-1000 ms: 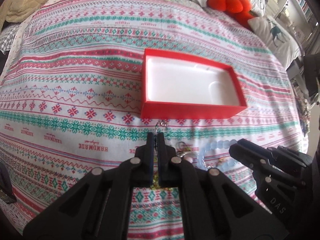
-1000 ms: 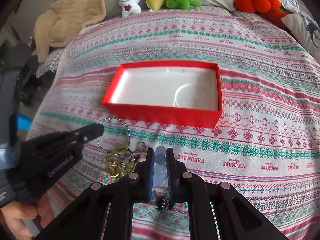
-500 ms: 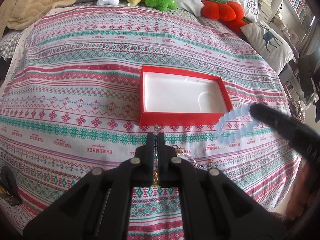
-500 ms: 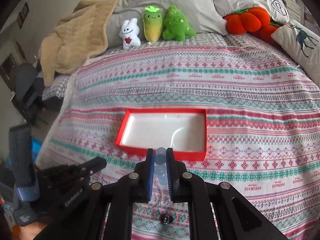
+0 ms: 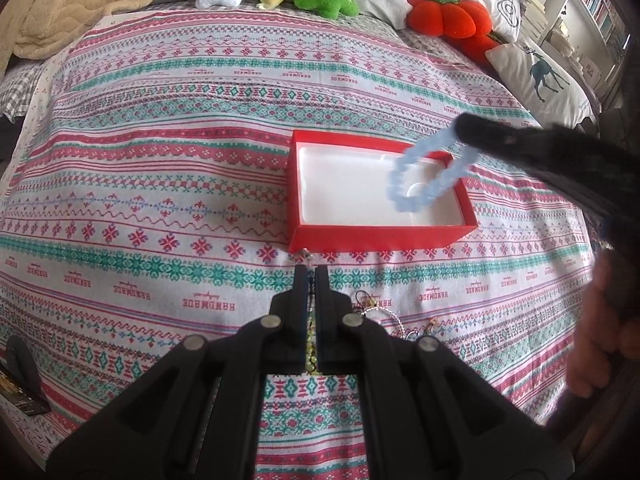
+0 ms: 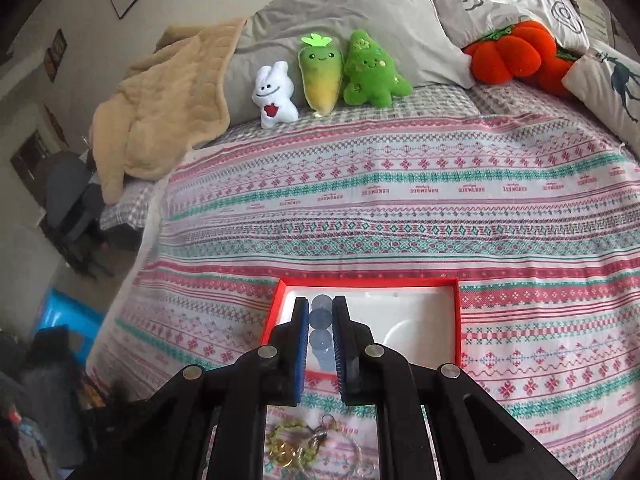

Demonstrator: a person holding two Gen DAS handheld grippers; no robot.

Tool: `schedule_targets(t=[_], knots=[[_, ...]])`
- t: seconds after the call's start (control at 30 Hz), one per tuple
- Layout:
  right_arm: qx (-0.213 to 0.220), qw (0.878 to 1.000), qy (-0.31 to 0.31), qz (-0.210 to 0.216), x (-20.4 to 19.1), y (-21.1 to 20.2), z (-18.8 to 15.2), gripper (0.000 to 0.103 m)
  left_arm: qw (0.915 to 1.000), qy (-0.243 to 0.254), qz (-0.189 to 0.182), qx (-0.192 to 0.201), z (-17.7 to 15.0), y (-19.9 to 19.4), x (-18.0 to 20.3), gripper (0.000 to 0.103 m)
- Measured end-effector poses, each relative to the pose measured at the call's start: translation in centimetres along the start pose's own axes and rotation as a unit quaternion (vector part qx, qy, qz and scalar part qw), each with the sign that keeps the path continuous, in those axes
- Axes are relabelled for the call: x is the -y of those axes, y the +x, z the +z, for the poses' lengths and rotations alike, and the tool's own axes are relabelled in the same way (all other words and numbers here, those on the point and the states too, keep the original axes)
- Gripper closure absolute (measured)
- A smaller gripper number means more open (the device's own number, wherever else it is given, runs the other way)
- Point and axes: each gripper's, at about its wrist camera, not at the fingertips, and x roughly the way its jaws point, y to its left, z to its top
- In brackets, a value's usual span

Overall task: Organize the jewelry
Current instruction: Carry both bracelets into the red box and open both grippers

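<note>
In the left wrist view, the left gripper (image 5: 310, 276) is sitting low at the centre of the frame with its jaws pinched almost together on a thin beaded strand (image 5: 310, 344) — yellow-green beads are showing in the slit between the fingers, and a small metal end is poking out at the tips. Just above it, at mid-frame, the red box (image 5: 384, 236) is lying open on the patterned bedspread (image 5: 160, 200), its white lining bare. At the right, the right gripper (image 5: 466, 128) is reaching in from the edge, blurred, with the pale blue bead bracelet (image 5: 424, 184) dangling as a loop over the right half of the box. A few more pieces of loose jewelry (image 5: 384, 312) are lying on the spread just right of the left fingers.

In the right wrist view, the right gripper (image 6: 320, 312) is closed narrowly on the bracelet (image 6: 322, 320); round translucent beads are stacked between the blue pads (image 6: 302, 332). The box (image 6: 456, 320) is directly behind the fingertips at lower centre, and a tangle of gold and green pieces (image 6: 296, 444) is lying on the spread at the bottom edge.

The bracelet looks light and limp — a string of smooth round beads that is hanging and swinging freely. I would judge the beads slippery against flat pads, so gripping across two or three of them, as here, seems the safer hold. The thin strand looks lighter still and prone to snagging its neighbours; a hold near its clasp seems best.
</note>
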Motion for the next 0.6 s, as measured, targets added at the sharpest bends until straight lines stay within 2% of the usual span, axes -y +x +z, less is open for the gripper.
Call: schedule_targets(t=[0.27, 0.43, 0.6], knots=[[-0.037, 0.996, 0.011, -0.076, 3.9, 3.7, -1.0, 0.092, 1.0, 0.005, -0.007, -0.001, 0.0, -0.1, 0.2, 0.099], [-0.048, 0.994, 0.014, -0.098, 5.3, 3.8, -1.4, 0.091, 0.9998, 0.014, -0.016, 0.006, 0.4, -0.7, 0.9, 0.099], [-0.056, 0.994, 0.0, -0.092, 5.3, 2.6, -1.8, 0.079, 0.9993, 0.018, -0.026, 0.017, 1.1, -1.3, 2.0, 0.099]])
